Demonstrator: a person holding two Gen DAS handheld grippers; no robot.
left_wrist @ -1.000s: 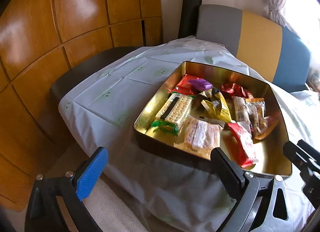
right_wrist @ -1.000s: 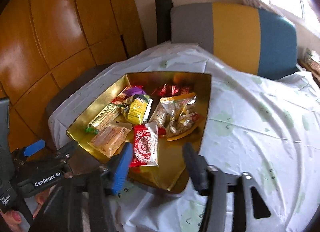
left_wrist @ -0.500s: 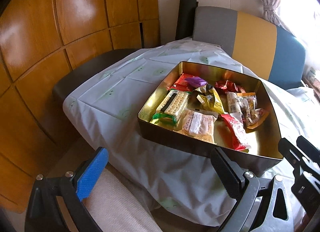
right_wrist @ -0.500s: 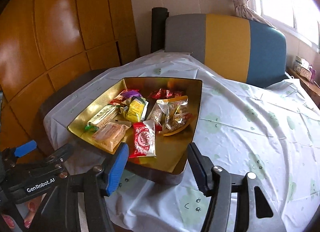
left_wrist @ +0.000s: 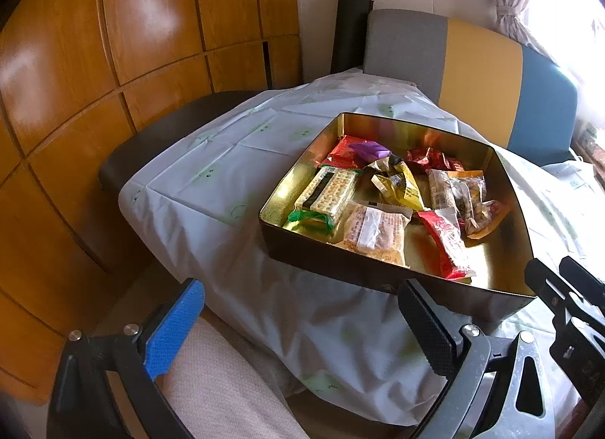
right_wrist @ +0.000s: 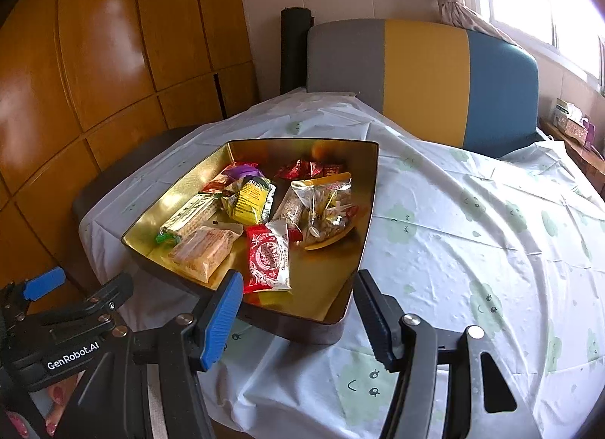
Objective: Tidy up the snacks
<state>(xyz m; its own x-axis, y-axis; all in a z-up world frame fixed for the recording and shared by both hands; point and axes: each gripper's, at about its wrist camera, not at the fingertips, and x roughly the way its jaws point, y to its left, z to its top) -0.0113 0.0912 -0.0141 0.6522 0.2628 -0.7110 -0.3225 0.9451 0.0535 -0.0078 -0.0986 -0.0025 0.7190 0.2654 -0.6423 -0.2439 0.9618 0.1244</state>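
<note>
Snacks fill a gold tin [left_wrist: 508, 189] on a white tablecloth [left_wrist: 234, 174], seen first from my left wrist. My left gripper [left_wrist: 298, 329] hangs before the table's near edge, its blue and black fingers spread wide with nothing between them, only draped cloth. Inside the tin lie a cracker pack [left_wrist: 329, 193], a yellow packet [left_wrist: 401, 185], a purple candy [left_wrist: 368, 149], a pale wafer pack [left_wrist: 374, 231] and a red packet [left_wrist: 446, 242]. Part of my right gripper shows at the far right edge. From my right wrist, the tin [right_wrist: 368, 208] sits just ahead, its near corner between my fingers but untouched. My right gripper [right_wrist: 298, 306] stands about half spread and empty. The red packet [right_wrist: 268, 257] lies nearest, beside a clear bag of mixed sweets [right_wrist: 325, 212] (contents too small to name). A striped chair [right_wrist: 423, 76] stands behind the table.
</note>
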